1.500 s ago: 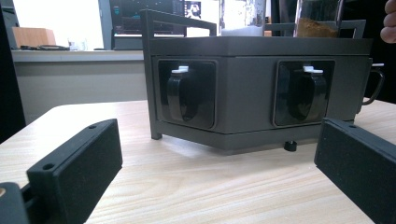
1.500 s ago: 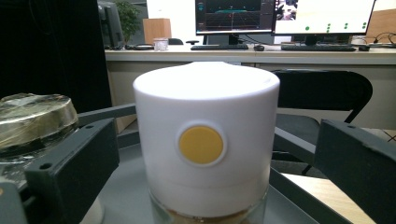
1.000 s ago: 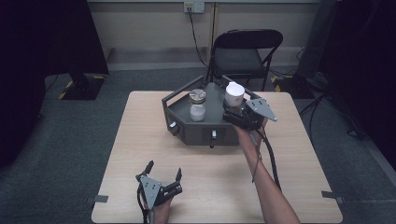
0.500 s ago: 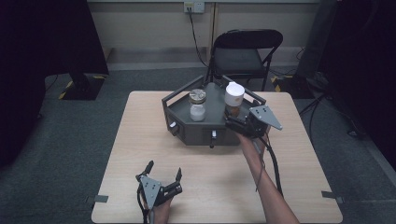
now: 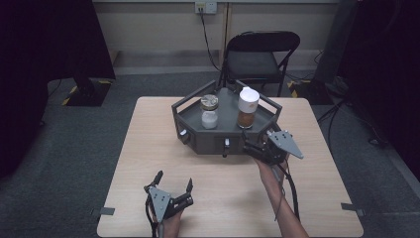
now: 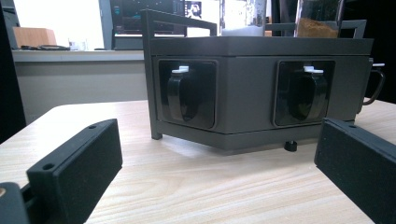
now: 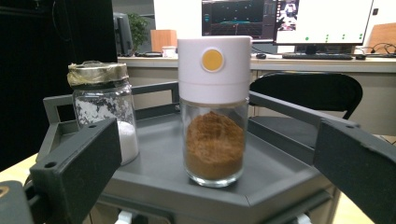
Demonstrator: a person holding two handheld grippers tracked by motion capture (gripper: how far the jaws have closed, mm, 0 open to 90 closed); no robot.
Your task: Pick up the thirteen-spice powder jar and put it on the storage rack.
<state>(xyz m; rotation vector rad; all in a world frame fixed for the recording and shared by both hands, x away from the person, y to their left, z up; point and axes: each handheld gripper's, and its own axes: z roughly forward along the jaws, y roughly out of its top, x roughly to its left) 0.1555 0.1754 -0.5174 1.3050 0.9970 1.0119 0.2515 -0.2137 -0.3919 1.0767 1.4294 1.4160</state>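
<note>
— Over by the near right corner of the dark tray (image 5: 190,116), what have you got?

— I hold my right gripper (image 5: 253,148) just off that corner, jaws spread wide with nothing between them. Along them, the white-capped jar of brown powder (image 7: 214,112) stands upright on the tray floor, apart from my pads. Just beside it is a gold-lidded jar of white powder (image 7: 105,116), its lower part hidden behind one jaw.

— And the other hand?

— My left gripper (image 5: 173,186) sits low at the near edge of the table (image 5: 148,148), jaws also wide and empty, well apart from the tray. From there both jars are cut off at the top; I see two black handles (image 6: 180,95) set in the tray's side.
</note>
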